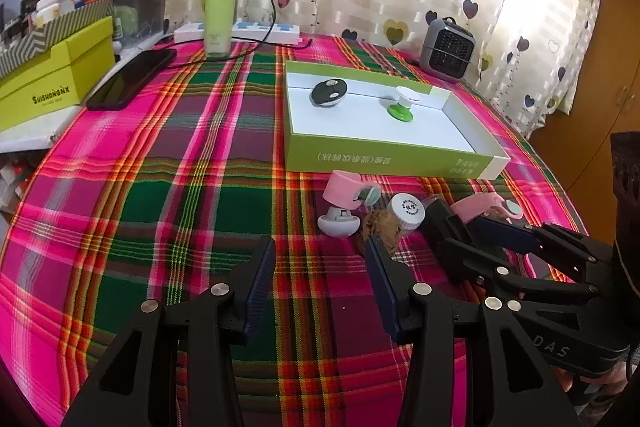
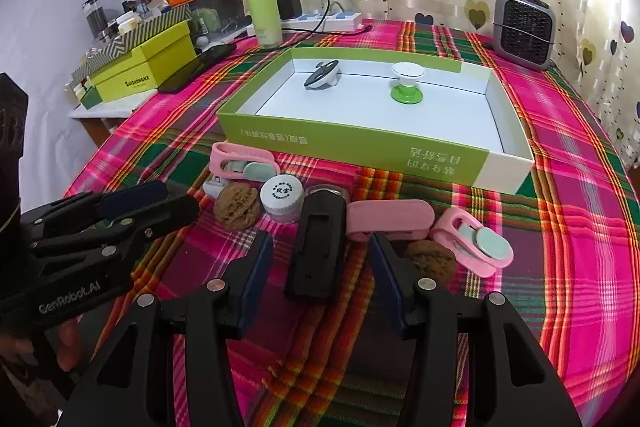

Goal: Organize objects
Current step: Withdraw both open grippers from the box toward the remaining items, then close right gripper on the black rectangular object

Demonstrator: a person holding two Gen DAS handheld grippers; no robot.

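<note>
A plaid tablecloth (image 2: 560, 187) in pink, green and red covers the whole table. On it, toward the curtain, lies a shallow green box (image 2: 360, 147) with a white inside; it holds a black-and-white suction holder (image 2: 322, 74) at its far left and a green-and-white one (image 2: 407, 83) to the right of that, well apart from each other. Just in front of the box's near wall sits a loose cluster of small things. A black rectangular clip (image 2: 318, 247) lies lengthwise between the fingers of the right gripper (image 2: 320, 267), whose jaws stand open with the pads clear of it on both sides. Beside the clip are a pink bar (image 2: 390, 223), a pink clip with a pale disc (image 2: 472, 241), and a second pink clip (image 2: 244, 163) further left. A walnut (image 2: 236, 209) touches a small jar with a white cap (image 2: 281, 201); another walnut (image 2: 432, 259) lies partly behind the right finger. The left gripper (image 1: 320, 291) hovers half open over bare cloth, holding nothing, its right finger just before the first walnut
</note>
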